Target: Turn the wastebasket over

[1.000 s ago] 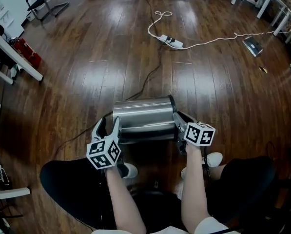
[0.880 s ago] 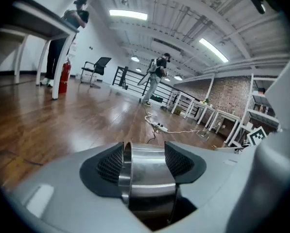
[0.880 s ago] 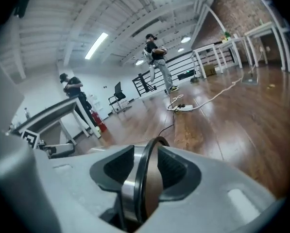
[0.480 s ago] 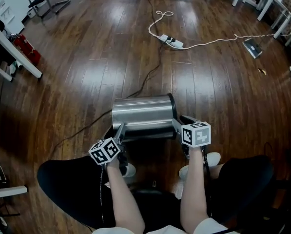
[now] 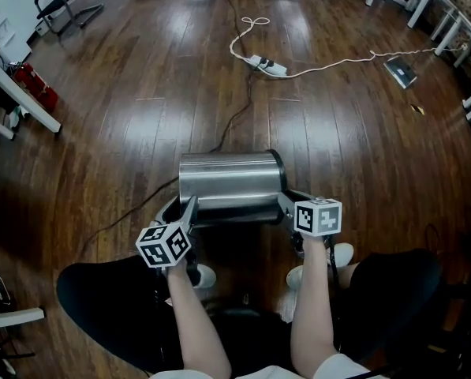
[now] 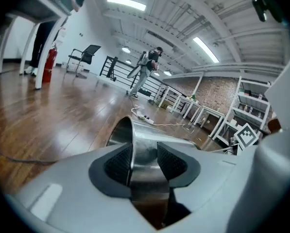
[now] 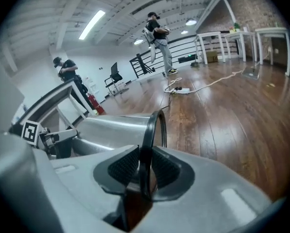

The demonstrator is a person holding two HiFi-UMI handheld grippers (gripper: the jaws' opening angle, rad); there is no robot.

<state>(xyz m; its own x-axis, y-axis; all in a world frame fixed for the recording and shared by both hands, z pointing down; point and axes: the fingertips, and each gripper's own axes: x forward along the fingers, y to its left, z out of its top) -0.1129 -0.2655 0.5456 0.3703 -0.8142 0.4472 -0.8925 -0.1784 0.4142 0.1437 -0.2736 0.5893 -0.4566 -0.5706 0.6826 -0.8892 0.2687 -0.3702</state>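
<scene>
Now the wastebasket (image 5: 231, 181) lies on its side on the wood floor (image 5: 140, 117), right between the two grippers. The left gripper (image 5: 181, 208) has just been closing and pinches the shiny wall at the left end. The right gripper (image 5: 287, 202) has just been closing too and pinches the black rim (image 7: 149, 130). Only the head view shows the whole wastebasket. Only the gripper views show the pads (image 6: 118, 163) pressing on it.

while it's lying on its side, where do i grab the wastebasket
Take the thin edge at each end, the metal lip on the left and the black ring on the right, coming from the near side. The wastebasket lies sideways, and its round body looks too wide to pinch.
</scene>
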